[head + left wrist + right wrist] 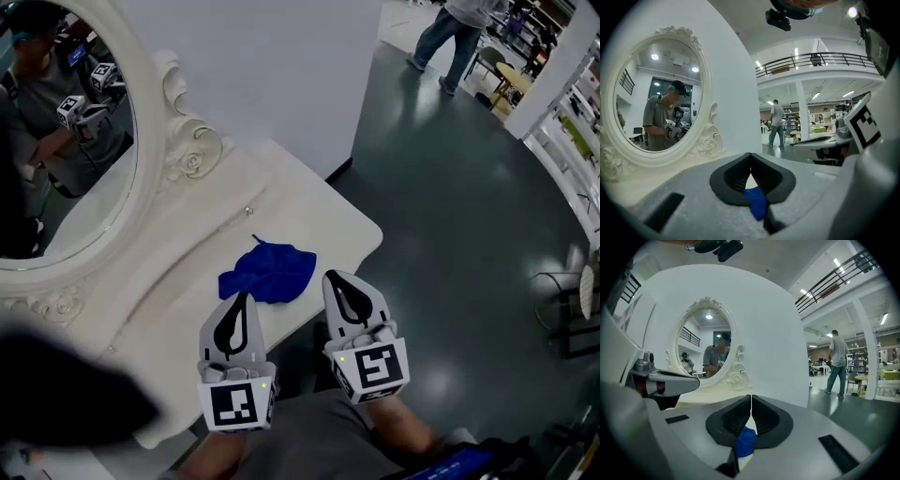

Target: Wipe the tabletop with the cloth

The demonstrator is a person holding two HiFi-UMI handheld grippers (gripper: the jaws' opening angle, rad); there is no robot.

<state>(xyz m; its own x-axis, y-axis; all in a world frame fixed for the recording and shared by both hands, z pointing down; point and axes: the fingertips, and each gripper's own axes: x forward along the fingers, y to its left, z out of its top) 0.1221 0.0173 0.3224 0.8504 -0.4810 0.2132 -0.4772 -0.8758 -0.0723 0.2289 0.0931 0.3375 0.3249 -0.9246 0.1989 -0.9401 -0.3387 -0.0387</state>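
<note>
A crumpled blue cloth (267,272) lies on the white dressing table (309,202), near its front edge. My left gripper (244,298) is just short of the cloth's near left side, jaws together and nothing in them. My right gripper (334,277) is level with the cloth's right side, over the table's edge, also shut and empty. In the left gripper view the cloth (757,202) shows as a blue patch through the gap below the closed tips of the left gripper (750,154). The right gripper view shows the same cloth (746,441) under the meeting tips of the right gripper (751,397).
An oval mirror (66,141) in a carved white frame stands at the table's back left, against a white wall (281,66). Dark green floor (469,206) lies to the right, where a person (455,37) walks far off. A chair (562,309) stands at the right edge.
</note>
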